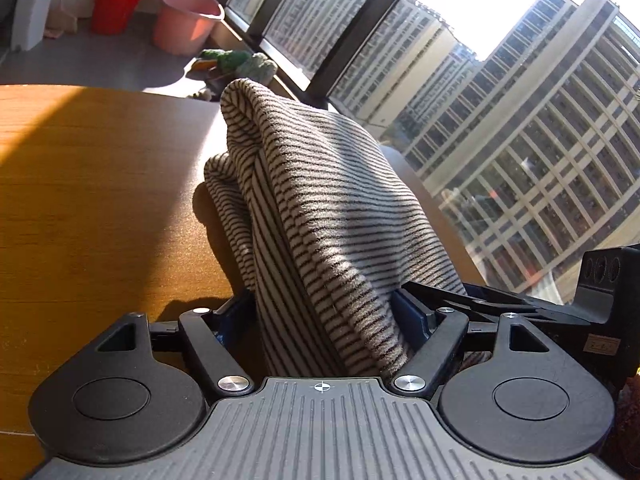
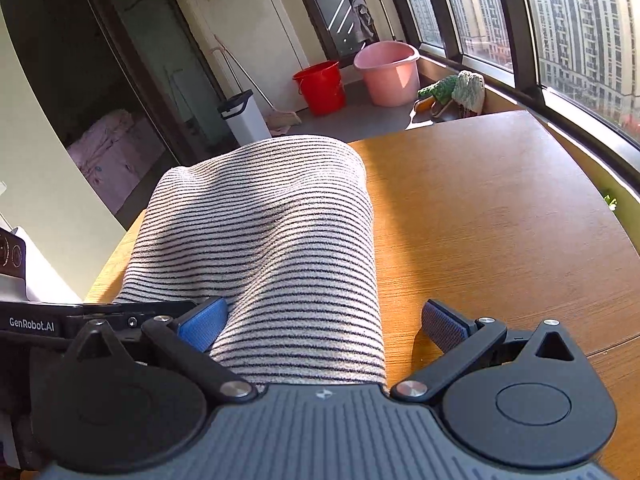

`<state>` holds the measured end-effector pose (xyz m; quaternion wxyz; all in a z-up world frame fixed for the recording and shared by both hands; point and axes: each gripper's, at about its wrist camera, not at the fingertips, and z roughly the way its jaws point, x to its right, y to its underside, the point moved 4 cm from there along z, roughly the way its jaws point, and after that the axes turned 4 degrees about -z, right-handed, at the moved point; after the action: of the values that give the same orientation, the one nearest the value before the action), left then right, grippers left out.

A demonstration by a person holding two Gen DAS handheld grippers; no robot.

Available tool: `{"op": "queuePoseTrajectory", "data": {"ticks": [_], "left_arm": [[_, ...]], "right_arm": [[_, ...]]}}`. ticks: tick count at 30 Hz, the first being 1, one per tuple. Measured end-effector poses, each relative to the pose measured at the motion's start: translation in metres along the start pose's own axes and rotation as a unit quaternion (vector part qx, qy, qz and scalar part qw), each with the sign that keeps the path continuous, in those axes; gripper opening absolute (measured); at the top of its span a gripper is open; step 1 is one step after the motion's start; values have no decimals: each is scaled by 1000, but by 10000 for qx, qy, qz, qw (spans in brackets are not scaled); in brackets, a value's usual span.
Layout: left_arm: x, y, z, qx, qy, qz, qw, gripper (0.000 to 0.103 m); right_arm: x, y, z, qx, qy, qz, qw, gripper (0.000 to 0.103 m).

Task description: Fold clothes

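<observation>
A striped grey-and-black garment (image 1: 320, 200) rises in a bunched fold off the wooden table (image 1: 80, 200). My left gripper (image 1: 322, 312) is shut on the garment's thick folded edge, which fills the gap between its blue pads (image 1: 408, 312). In the right wrist view the same garment (image 2: 260, 240) lies between the fingers of my right gripper (image 2: 322, 324). That gripper is open: the cloth touches its left blue pad (image 2: 200, 324), and a gap shows beside the right pad (image 2: 444, 326). The two tools sit side by side.
The table (image 2: 500, 220) stands beside a wall of windows (image 2: 580, 40). On the floor beyond are a pink tub (image 2: 390, 74), a red bucket (image 2: 320, 86), a white bin (image 2: 244, 116) and green-and-white cloths (image 2: 460, 90). A dark doorway (image 2: 80, 100) opens at the left.
</observation>
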<state>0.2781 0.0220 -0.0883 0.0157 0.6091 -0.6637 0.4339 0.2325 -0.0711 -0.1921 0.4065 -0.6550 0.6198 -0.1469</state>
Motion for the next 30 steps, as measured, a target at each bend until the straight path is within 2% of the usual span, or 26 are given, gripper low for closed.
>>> {"op": "queuePoseTrajectory", "data": {"ticks": [2, 4, 6, 8, 10, 12, 14, 16, 19, 21, 23, 27, 30], "left_arm": [[4, -10, -10, 210, -113, 74, 9997, 73], [15, -21, -29, 575, -187, 267, 9978, 72], [24, -32, -46, 885, 44, 355, 9954, 72], [34, -41, -52, 1052, 445, 417, 9926, 73], [37, -47, -42, 1022, 638, 396, 9919, 74], [30, -49, -19, 803, 512, 285, 9950, 74], [21, -48, -2, 675, 350, 193, 9969, 73], [14, -46, 9, 611, 241, 143, 9977, 73], [13, -45, 8, 617, 211, 180, 9977, 73], [12, -45, 6, 617, 139, 195, 9978, 73], [9, -44, 2, 650, 67, 177, 9977, 73], [8, -43, -20, 812, 100, -5, 9966, 74], [8, -40, -34, 1029, -68, -22, 9947, 82]], "right_arm": [[-2, 2, -1, 18, 32, -30, 10000, 103], [-4, 1, -1, 53, 88, -160, 9998, 103], [-8, 0, -2, 121, 186, -407, 9989, 103], [-11, -1, -1, 166, 261, -563, 9979, 103], [-15, -3, -4, 202, 329, -685, 9969, 103], [-18, -5, -7, 249, 400, -790, 9958, 103], [-25, -11, -20, 473, 461, -944, 9933, 103], [-35, -14, -30, 642, 241, -1077, 9918, 103], [-53, -11, -27, 550, -42, -1424, 9883, 103], [-61, 1, -4, 206, 312, -1959, 9799, 103], [-64, 6, 0, 387, 312, -2084, 9768, 103], [-58, 4, -2, 317, 203, -1854, 9819, 103], [-54, 3, -4, 275, 110, -1697, 9850, 103]]}}
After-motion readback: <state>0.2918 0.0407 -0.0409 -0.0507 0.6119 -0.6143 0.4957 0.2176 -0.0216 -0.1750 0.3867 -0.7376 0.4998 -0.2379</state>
